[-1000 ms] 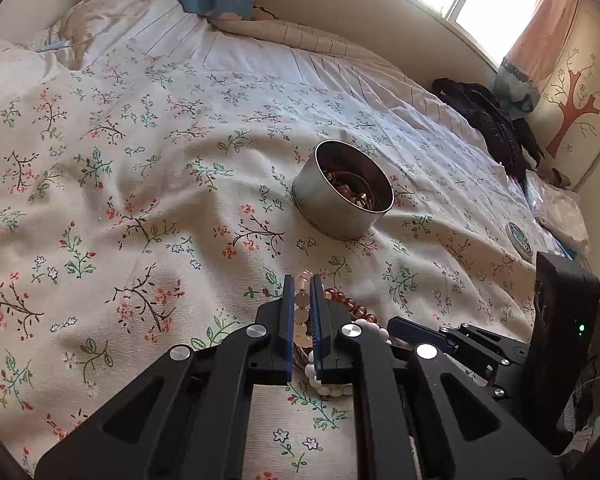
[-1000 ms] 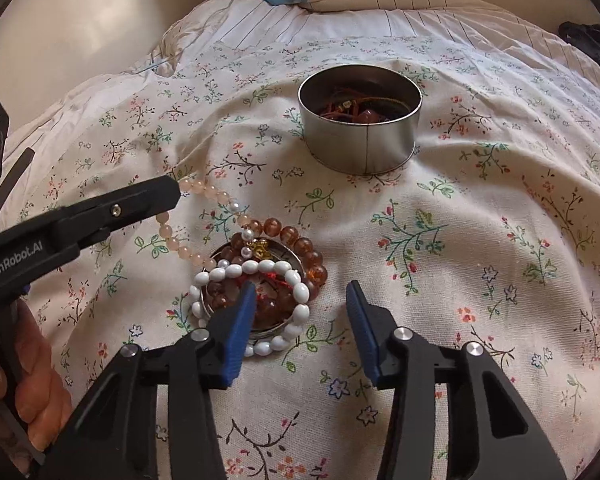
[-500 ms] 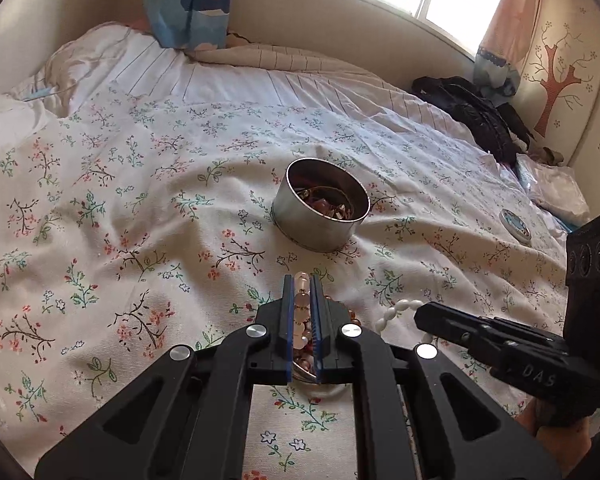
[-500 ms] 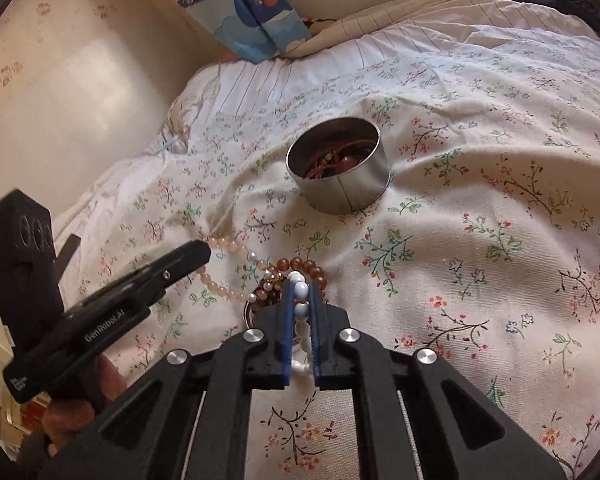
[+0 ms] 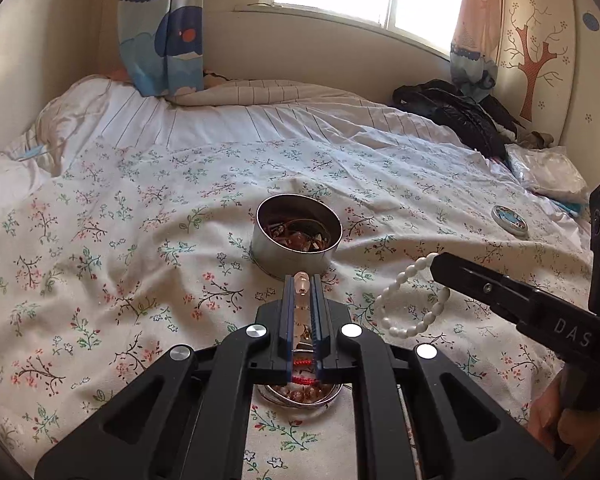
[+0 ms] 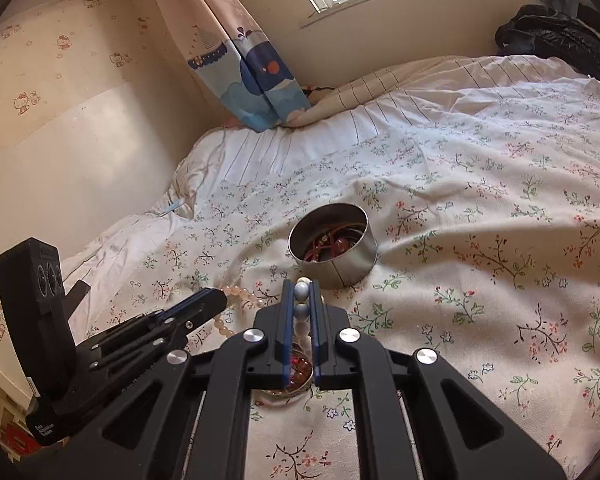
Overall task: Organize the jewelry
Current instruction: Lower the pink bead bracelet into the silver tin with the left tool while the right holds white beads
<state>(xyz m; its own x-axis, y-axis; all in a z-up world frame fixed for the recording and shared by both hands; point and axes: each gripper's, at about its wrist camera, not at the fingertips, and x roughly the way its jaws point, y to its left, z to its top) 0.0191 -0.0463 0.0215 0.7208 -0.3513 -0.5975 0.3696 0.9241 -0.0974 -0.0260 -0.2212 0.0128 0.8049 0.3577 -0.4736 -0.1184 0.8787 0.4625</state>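
At the far left of the bed, a flowered sheet runs up to a striped pillow and a whale-print curtain hanging against the wall. Moving rightward, the left gripper has its jaws pressed close on a strand of pale pink beads, one bead showing just above the blue pads; in the right wrist view that pink strand trails from the gripper's tip and hangs in a loop toward the sheet. Directly under the left gripper lies a shallow round metal lid holding amber beads and a bit of red cord. Beyond the fingertips, near the middle of the bed, stands an open round metal tin with reddish-brown jewelry piled inside; it rests on the sheet, apart from both grippers. Further right, the right gripper has its jaws pinching a white bead bracelet, which dangles as an open loop above the sheet beside the left gripper; two beads show between its blue pads in its own view. Right of that, a small round decorated tin lid lies flat on the sheet, well apart from the open tin. At the far right, a black jacket is heaped by a wall with a tree decal.
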